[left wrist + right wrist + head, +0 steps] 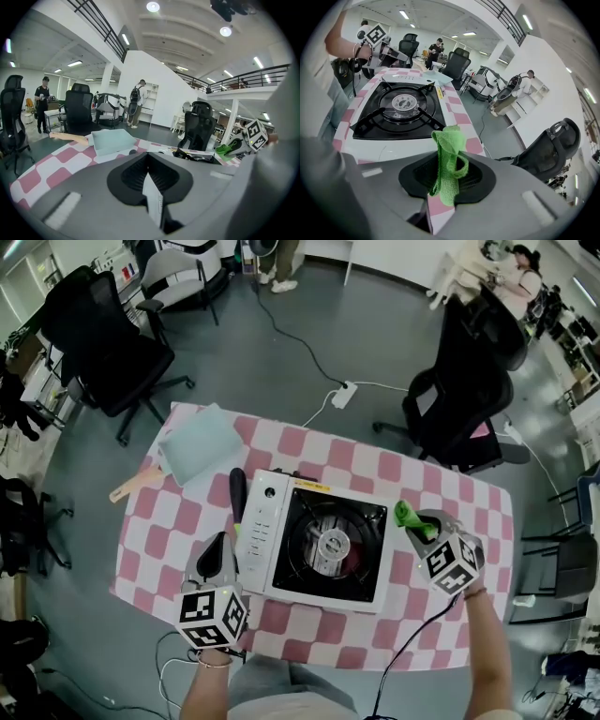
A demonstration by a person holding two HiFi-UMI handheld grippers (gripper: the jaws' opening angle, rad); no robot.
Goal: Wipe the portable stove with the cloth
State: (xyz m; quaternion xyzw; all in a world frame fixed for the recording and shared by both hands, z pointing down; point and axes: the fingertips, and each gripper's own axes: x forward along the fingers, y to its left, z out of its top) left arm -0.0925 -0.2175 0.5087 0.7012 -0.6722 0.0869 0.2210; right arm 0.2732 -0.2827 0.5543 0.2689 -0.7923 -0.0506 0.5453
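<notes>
Cloth, pinched by a narrow fold in the right gripper just right of the portable stove on the desk, could snag on the pan supports and pull free, while the left gripper, pressed together and empty, hangs at the stove's near-left.

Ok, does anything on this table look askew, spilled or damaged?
Nothing is spilled or damaged. The portable stove sits flat with its grate in place, and the green cloth is pinched in the right gripper. The only oddity is a wooden handle that pokes past the left edge of the table.
</notes>
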